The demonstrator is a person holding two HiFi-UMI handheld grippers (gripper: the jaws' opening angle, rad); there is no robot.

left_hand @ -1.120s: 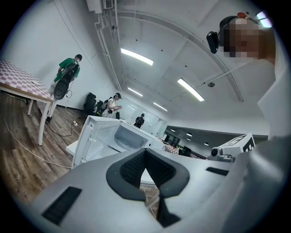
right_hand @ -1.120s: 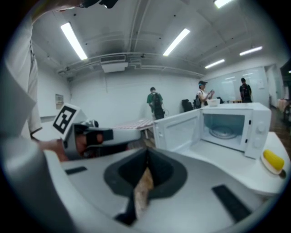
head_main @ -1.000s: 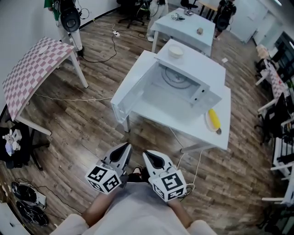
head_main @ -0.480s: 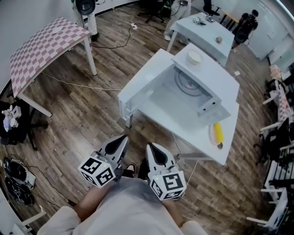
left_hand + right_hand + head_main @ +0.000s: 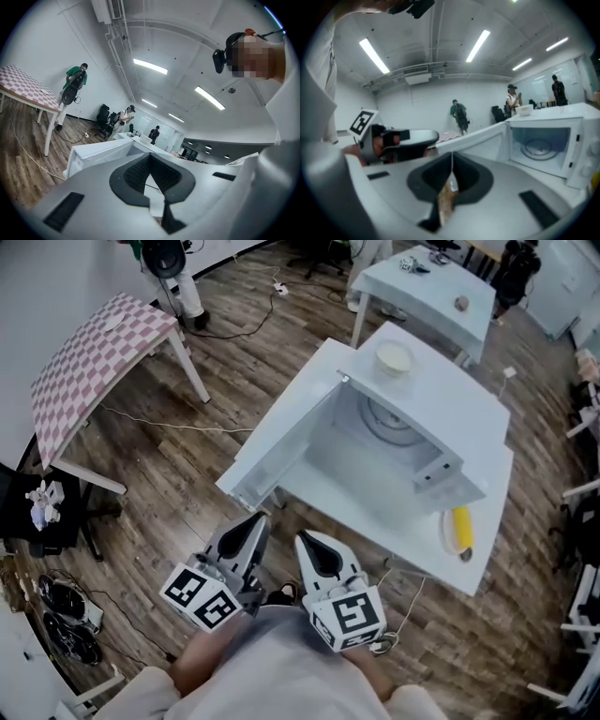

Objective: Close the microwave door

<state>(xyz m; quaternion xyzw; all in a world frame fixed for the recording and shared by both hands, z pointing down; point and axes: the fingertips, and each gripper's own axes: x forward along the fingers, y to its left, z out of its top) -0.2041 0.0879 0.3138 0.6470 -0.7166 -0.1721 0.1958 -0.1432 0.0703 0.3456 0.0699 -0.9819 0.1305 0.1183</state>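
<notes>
Microwave door (image 5: 281,442) open, swung past desk (image 5: 403,535) left near corner, long axis running toward person; free edge just ahead of left hand-held gripper (image 5: 254,520), nearer than right hand-held gripper (image 5: 303,542); both pressed together, empty

Just ahead of the left gripper (image 5: 253,523) and the right gripper (image 5: 310,547), held side by side above the wooden floor (image 5: 169,474), the microwave (image 5: 412,432) sits on a white table (image 5: 375,514), its door (image 5: 281,442) swung open leftward, with a banana (image 5: 462,526) ahead and to the right.
</notes>
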